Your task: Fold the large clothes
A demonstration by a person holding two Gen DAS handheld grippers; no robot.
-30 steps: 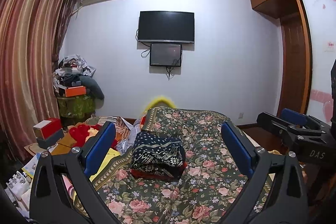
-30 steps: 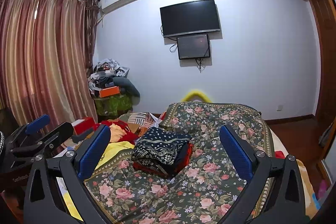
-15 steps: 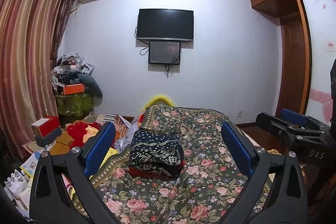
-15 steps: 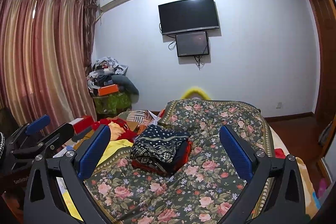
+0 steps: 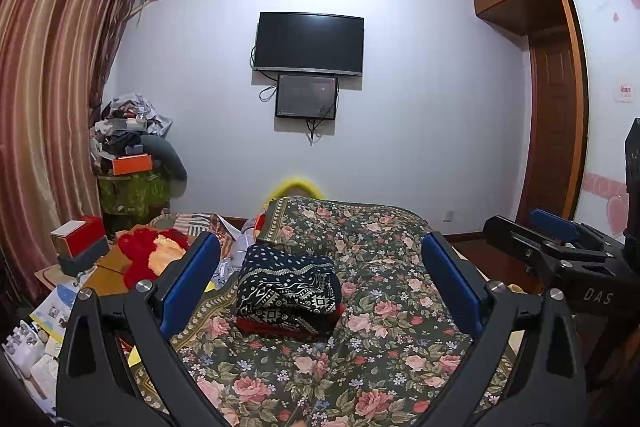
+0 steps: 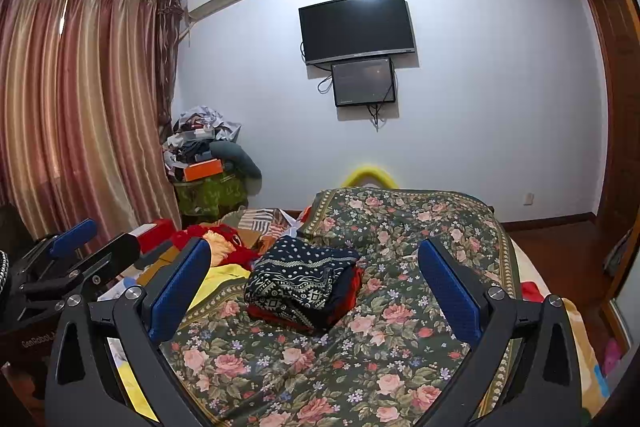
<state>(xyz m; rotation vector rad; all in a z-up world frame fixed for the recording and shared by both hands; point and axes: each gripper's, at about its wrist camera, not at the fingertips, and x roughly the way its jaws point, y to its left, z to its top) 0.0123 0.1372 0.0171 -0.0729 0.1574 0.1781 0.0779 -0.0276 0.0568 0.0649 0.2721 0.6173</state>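
**Both claws empty above a finished stack on the bed**

Left wrist view: the left claw [image 5: 320, 283] is spread wide, its blue-padded fingers [image 5: 191, 281] holding nothing. The landmark is the folded stack of dark navy patterned cloth over a red garment [image 5: 289, 294], which lies on the green floral bedspread [image 5: 372, 355]. The stack sits ahead of the claw, framed between the two fingers and apart from both. It looks squared off and compact, so I judge this piece folded and set there to keep the near part of the bed free for the next one. Right of the stack, off the bed's edge, the right claw [image 5: 556, 247] shows side-on and also looks open.

Right wrist view: the right claw [image 6: 316, 287] is just as wide open and empty. The stack [image 6: 304, 285] lies ahead between its fingers, nearer the left one and touching neither. Left of the stack, beyond the bedspread's [image 6: 400, 359] edge, is a loose heap of red and yellow clothes [image 6: 218, 247], probably the supply still to fold. The left claw [image 6: 72, 259] hangs further left of that heap.
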